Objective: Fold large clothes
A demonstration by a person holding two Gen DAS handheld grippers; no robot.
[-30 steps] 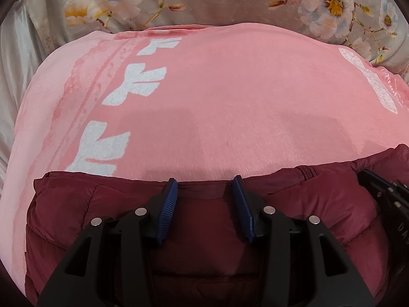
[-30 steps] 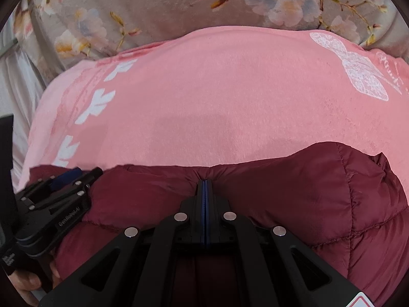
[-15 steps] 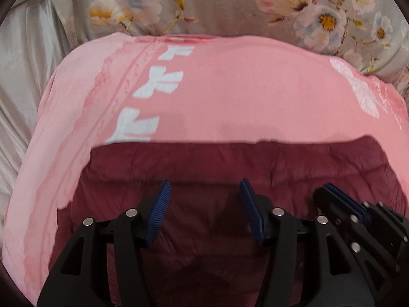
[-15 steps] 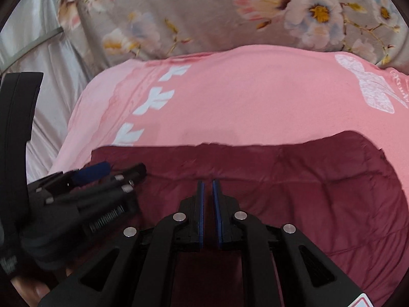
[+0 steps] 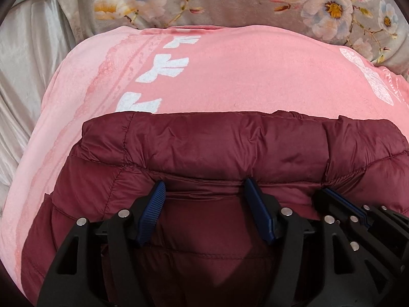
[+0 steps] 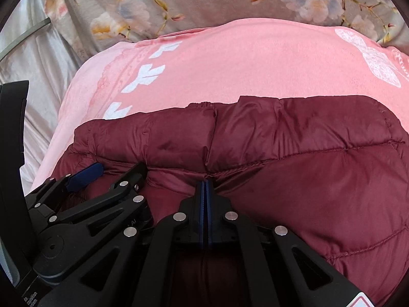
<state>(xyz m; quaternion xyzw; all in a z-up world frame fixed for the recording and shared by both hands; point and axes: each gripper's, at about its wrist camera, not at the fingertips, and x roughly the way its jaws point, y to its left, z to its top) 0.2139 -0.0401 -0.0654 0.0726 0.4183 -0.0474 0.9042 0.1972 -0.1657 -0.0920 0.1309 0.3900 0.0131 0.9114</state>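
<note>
Maroon puffer jacket (image 5: 230,148) lies under the opening left claw (image 5: 204,192).

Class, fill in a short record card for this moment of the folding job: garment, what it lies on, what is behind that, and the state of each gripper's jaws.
garment: maroon quilted jacket, far edge rolled into a thick band
surface: pink blanket with white prints, under the jacket
behind: grey floral fabric
left gripper: jaws opening, fabric lies between them, pads not pressing it
right gripper: jaws shut, tips at a jacket seam; whether fabric is pinched cannot be told
</note>
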